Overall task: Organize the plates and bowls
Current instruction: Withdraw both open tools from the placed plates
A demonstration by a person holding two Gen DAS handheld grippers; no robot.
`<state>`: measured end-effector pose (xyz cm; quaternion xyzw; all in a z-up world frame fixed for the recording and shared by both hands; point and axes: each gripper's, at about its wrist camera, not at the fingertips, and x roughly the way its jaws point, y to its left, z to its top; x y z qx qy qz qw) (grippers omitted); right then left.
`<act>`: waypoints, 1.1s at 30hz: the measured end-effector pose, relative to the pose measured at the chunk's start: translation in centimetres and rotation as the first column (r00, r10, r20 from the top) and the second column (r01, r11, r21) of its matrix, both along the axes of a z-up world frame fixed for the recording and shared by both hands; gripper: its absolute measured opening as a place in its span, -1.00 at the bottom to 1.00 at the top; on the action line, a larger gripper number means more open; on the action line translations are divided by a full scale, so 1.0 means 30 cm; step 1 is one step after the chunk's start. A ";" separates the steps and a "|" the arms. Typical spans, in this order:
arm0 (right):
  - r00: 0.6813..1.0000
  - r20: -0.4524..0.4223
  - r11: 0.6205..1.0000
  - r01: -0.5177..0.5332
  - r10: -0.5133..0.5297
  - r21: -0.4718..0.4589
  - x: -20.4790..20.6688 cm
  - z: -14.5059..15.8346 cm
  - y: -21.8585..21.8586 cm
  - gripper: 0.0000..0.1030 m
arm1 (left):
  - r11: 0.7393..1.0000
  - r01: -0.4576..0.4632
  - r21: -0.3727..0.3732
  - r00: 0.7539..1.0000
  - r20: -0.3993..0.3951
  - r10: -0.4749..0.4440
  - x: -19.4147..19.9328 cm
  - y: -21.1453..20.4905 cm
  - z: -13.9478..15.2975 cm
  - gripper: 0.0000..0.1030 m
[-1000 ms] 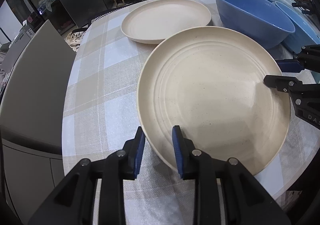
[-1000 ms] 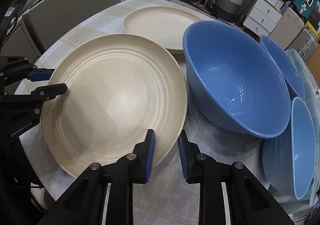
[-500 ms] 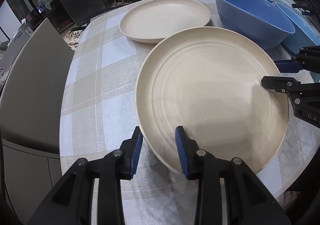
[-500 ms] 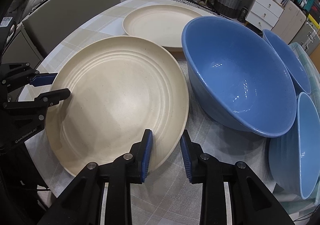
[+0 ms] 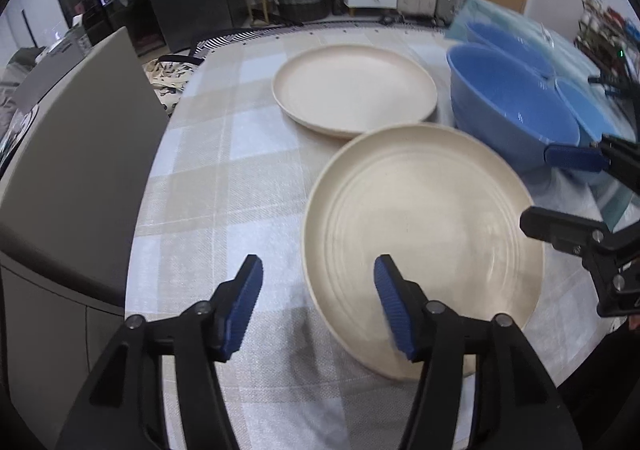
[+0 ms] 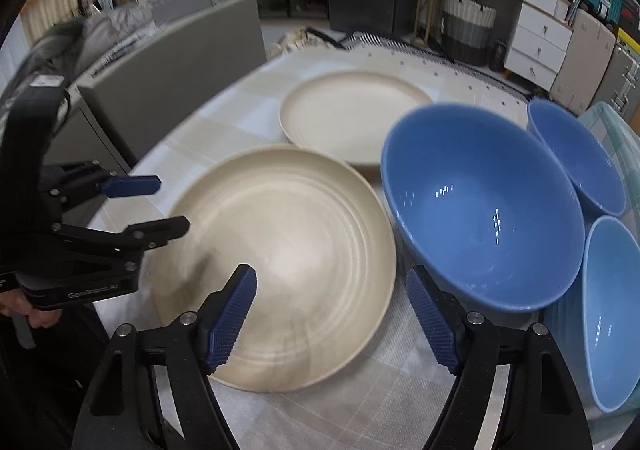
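Observation:
A ribbed cream plate lies flat on the checked tablecloth. My left gripper hovers over its left rim, jaws opening, pads clear of the rim. At the opposite rim my right gripper does likewise, jaws opening with nothing pressed between them. A second, smooth cream plate sits just behind. A large blue bowl stands to the right of both plates.
Two smaller blue bowls crowd the right side beside a pale glassy lid. A grey chair back stands against the table's left edge. Bare cloth lies left of the plates. A hand holds the left gripper.
Both grippers let go of the ribbed plate's rim: their jaws spread wide and both lifted away. The plate stays on the cloth.

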<state>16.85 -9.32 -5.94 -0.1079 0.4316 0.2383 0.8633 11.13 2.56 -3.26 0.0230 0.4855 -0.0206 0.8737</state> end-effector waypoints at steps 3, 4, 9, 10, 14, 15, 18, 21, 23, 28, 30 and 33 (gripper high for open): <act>0.998 0.053 0.999 0.012 -0.014 0.035 -0.014 0.049 -0.008 0.72 | 0.999 -0.031 -0.015 0.999 0.026 0.031 -0.004 0.026 0.025 0.53; 0.998 0.064 0.999 0.013 -0.016 0.050 -0.018 0.064 -0.013 0.77 | 0.999 -0.042 -0.023 0.999 0.033 0.043 -0.007 0.034 0.034 0.70; 0.994 0.105 0.995 0.023 -0.033 0.096 -0.024 0.121 -0.034 0.91 | 0.994 -0.071 -0.079 0.995 0.059 0.076 -0.008 0.075 0.065 1.00; 0.993 0.116 0.995 0.026 -0.037 0.098 -0.026 0.130 -0.038 0.94 | 0.994 -0.077 -0.083 0.994 0.065 0.083 -0.007 0.079 0.069 1.00; 0.984 0.173 0.995 0.025 -0.042 0.097 -0.034 0.170 -0.037 0.99 | 0.992 -0.096 -0.087 0.991 0.085 0.103 -0.003 0.087 0.088 1.00; 0.982 0.183 0.995 0.023 -0.040 0.096 -0.036 0.181 -0.035 0.99 | 0.990 -0.105 -0.091 0.989 0.092 0.114 -0.002 0.092 0.096 1.00; 0.979 0.198 0.994 0.015 -0.036 0.105 -0.034 0.209 -0.036 0.99 | 0.984 -0.140 -0.113 0.981 0.118 0.154 0.002 0.118 0.128 1.00; 0.977 0.207 0.994 0.018 -0.041 0.112 -0.029 0.238 -0.047 0.99 | 0.978 -0.156 -0.139 0.976 0.134 0.174 0.013 0.139 0.159 1.00; 0.979 0.198 0.993 0.027 -0.050 0.116 -0.022 0.257 -0.057 0.99 | 0.976 -0.165 -0.145 0.972 0.145 0.186 0.029 0.149 0.177 1.00; 0.976 0.206 0.992 0.044 -0.068 0.121 0.008 0.309 -0.076 0.99 | 0.974 -0.173 -0.147 0.969 0.149 0.195 0.085 0.159 0.199 1.00; 0.975 0.209 0.991 0.053 -0.078 0.124 0.023 0.330 -0.084 0.99 | 0.974 -0.179 -0.137 0.968 0.153 0.199 0.111 0.163 0.206 1.00; 0.972 0.216 0.988 0.060 -0.090 0.141 0.048 0.369 -0.095 0.99 | 0.975 -0.180 -0.134 0.966 0.162 0.200 0.148 0.162 0.221 1.00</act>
